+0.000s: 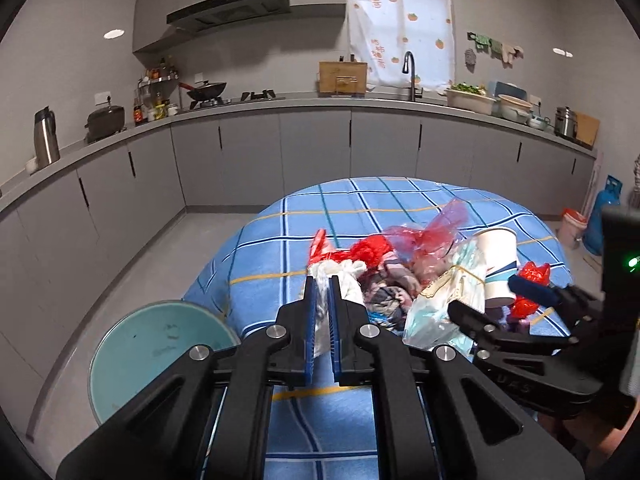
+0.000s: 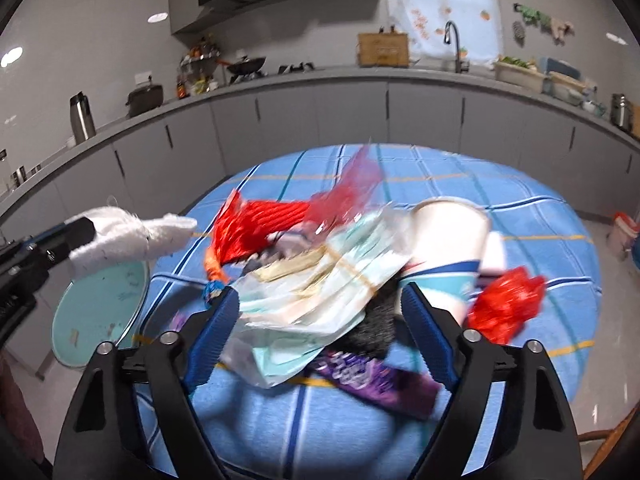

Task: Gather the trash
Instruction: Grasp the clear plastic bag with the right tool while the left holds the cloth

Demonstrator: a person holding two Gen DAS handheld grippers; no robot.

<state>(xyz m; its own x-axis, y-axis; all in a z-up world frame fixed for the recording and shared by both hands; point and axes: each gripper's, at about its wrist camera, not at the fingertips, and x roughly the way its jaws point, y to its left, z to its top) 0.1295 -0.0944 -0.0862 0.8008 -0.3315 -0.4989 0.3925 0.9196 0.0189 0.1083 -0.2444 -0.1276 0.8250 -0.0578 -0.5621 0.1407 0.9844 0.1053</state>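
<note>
My left gripper (image 1: pixel 322 286) is shut on a crumpled white tissue (image 1: pixel 350 276), held up off the trash pile; in the right wrist view the left gripper (image 2: pixel 86 232) and tissue (image 2: pixel 128 236) hang at the left, above the bin. My right gripper (image 2: pixel 320 308) stands open low over the pile. A pale green and white plastic wrapper (image 2: pixel 320 288) lies between its blue pads (image 2: pixel 218 328), not clamped. From the left wrist camera, the right gripper (image 1: pixel 486 300) is at the right by a paper cup (image 1: pixel 496 260).
A round table under a blue checked cloth (image 2: pixel 520 208) carries the pile: the paper cup (image 2: pixel 448 232), red bag (image 2: pixel 504 304), red netting (image 2: pixel 256 228), purple wrapper (image 2: pixel 372 376). A teal bin (image 1: pixel 160 344) stands on the floor left of the table. Grey kitchen cabinets (image 1: pixel 312 152) run behind.
</note>
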